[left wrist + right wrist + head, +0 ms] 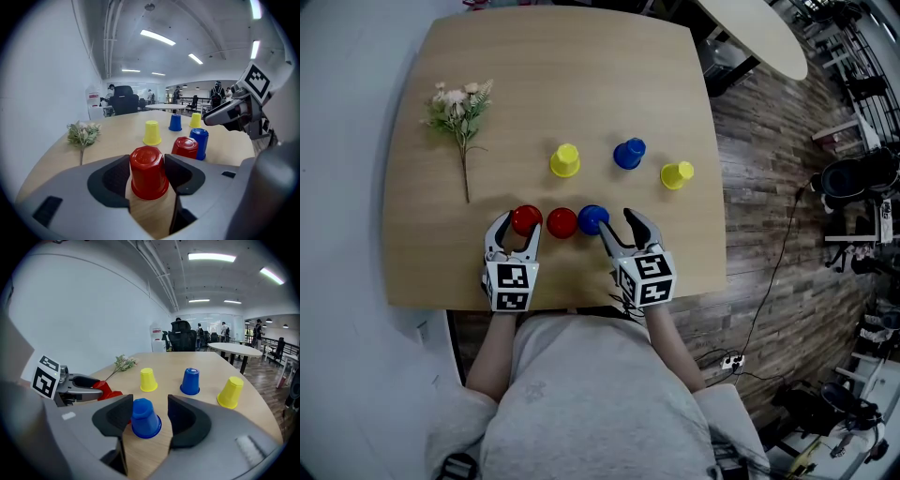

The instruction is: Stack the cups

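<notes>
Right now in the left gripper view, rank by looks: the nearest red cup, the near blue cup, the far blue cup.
1. nearest red cup
2. near blue cup
3. far blue cup
Nearness exaggerates this; they may really match.

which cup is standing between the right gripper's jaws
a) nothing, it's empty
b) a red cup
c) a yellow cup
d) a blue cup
D: the right gripper view shows an upside-down blue cup standing on the table between the open jaws of the right gripper.
</notes>
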`<state>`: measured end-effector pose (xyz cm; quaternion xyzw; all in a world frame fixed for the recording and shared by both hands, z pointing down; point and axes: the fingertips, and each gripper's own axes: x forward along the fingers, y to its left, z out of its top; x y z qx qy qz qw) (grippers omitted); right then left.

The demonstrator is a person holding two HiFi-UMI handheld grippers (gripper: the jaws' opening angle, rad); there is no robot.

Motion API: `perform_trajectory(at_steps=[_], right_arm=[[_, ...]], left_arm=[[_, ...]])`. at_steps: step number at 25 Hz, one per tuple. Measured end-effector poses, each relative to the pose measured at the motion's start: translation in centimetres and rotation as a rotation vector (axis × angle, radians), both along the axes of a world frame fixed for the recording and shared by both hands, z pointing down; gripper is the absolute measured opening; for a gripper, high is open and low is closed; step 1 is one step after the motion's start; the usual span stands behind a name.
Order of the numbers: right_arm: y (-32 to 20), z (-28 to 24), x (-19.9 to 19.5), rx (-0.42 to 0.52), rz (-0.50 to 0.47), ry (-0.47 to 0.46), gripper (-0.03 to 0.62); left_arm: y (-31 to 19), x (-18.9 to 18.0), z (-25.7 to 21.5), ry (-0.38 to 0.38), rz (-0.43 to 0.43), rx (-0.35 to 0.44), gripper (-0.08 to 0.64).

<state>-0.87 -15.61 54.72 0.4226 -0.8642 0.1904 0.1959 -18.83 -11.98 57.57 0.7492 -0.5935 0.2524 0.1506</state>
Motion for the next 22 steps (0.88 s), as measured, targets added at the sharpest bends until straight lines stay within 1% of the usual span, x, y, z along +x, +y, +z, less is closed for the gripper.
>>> perform_trajectory(at_steps=[7,10,14,16,19,21,22], right_arm=[[0.0,-0.3,0.6,0.006,0.005,-0.012,0.242],[-0.2,-0.5,0.9,0.009,0.01,-0.013,0.242],[-1.5,-1.6,2.1,0.036,0.025,-0.009,0.242],[-2.6,-2.3,2.9,0.056,0.034,0.008,0.242],[-5.0,-3.2,3.6,0.083,0.044,0.038,0.242],[-6.8,-3.8,4.0,0.098,0.05,0.052,0.242],[-7.7,-4.0,4.2,0.103,0.053,0.056,0.242]], left_arm=[[0.8,1.6,0.7,-0.003,0.028,-0.025,0.238],[1.0,1.9,0.6,0.021,0.036,-0.027,0.238],[0.9,2.0,-1.4,0.08,0.03,0.049,0.238],[0.8,1.9,-2.7,0.102,0.019,0.094,0.238],[0.8,1.2,-4.4,0.128,-0.009,0.14,0.238],[0.9,0.8,-5.3,0.138,-0.022,0.16,0.223],[0.9,0.7,-5.7,0.139,-0.028,0.168,0.202]])
